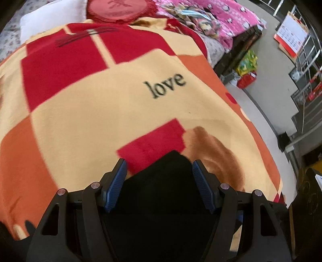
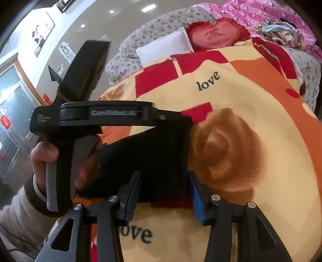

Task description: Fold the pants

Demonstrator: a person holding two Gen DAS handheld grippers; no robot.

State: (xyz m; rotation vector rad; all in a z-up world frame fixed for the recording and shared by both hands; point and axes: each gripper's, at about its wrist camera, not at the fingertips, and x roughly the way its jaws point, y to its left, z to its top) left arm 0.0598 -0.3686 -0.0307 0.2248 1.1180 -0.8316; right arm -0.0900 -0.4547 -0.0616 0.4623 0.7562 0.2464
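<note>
The black pants (image 1: 161,191) lie as a folded bundle on a yellow, red and orange "love" blanket (image 1: 100,110). My left gripper (image 1: 159,162) points down over them. Its blue pads stand apart with the black cloth between them, and a strip of red blanket shows beside the left pad. In the right wrist view the pants (image 2: 153,153) reach from under the left tool's black body (image 2: 96,113), which a hand (image 2: 44,155) holds, down to my right gripper (image 2: 164,173). That gripper's pads straddle the bundle's near edge and look open. The blanket (image 2: 251,90) is bare to the right.
A white pillow (image 1: 50,18), a red round cushion (image 1: 118,10) and a pink quilt (image 1: 211,16) lie at the bed's far end. The bed's right edge drops to a grey floor (image 1: 267,60) with boxes and metal racks.
</note>
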